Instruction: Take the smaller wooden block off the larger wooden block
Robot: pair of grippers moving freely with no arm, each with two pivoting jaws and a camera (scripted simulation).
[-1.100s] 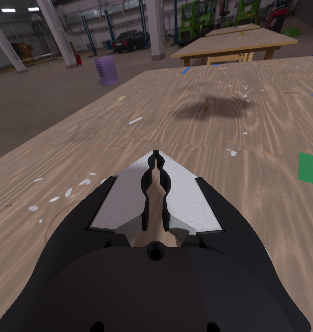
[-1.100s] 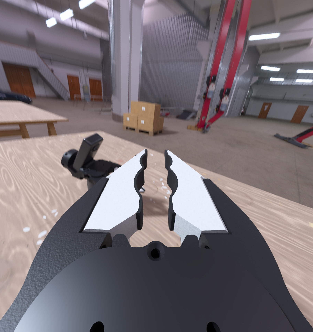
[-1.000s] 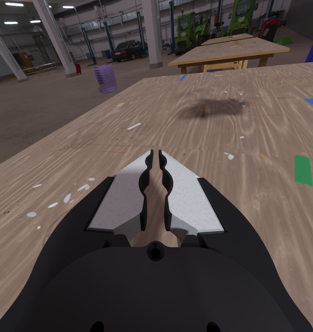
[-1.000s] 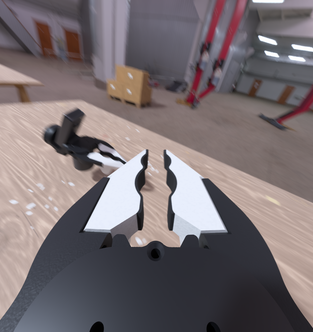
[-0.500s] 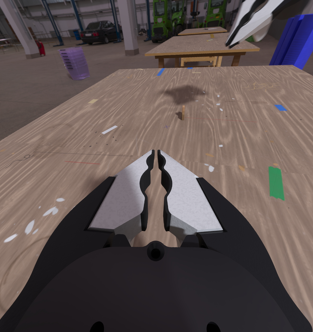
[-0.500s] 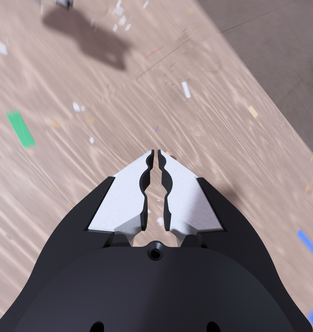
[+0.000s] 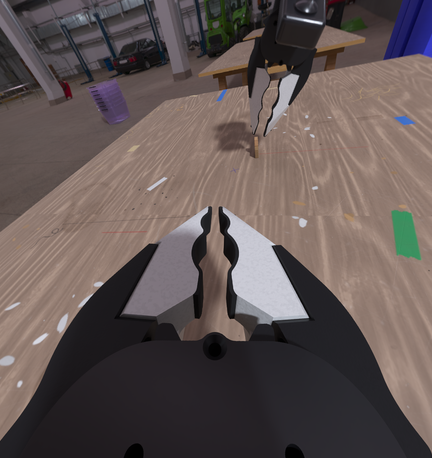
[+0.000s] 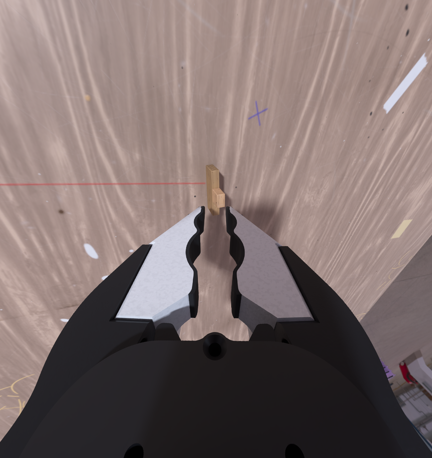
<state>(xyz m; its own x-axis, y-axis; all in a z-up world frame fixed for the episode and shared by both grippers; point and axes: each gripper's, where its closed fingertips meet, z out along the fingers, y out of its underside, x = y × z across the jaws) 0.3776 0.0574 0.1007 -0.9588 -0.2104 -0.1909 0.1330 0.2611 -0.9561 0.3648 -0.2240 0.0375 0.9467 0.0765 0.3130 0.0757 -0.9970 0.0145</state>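
Observation:
The smaller wooden block sits on top of the larger wooden block, a narrow plank on the plywood table. In the left wrist view the stack shows end-on as a thin post, the smaller block above the larger block. My right gripper points straight down, open and empty, its tips just above the smaller block and to either side of it. It also shows in the left wrist view, hanging over the stack. My left gripper is low over the table well short of the blocks, empty, jaws almost together with a thin gap.
The table's left edge drops to the workshop floor, where a purple bin stands. Other wooden tables are behind. Green tape and a blue tape patch lie flat on the table. The table edge shows in the right wrist view.
My right gripper tipped from level to pointing straight down, came down over the block stack and opened wider than half a second ago. My left gripper's thin gap has varied slightly.

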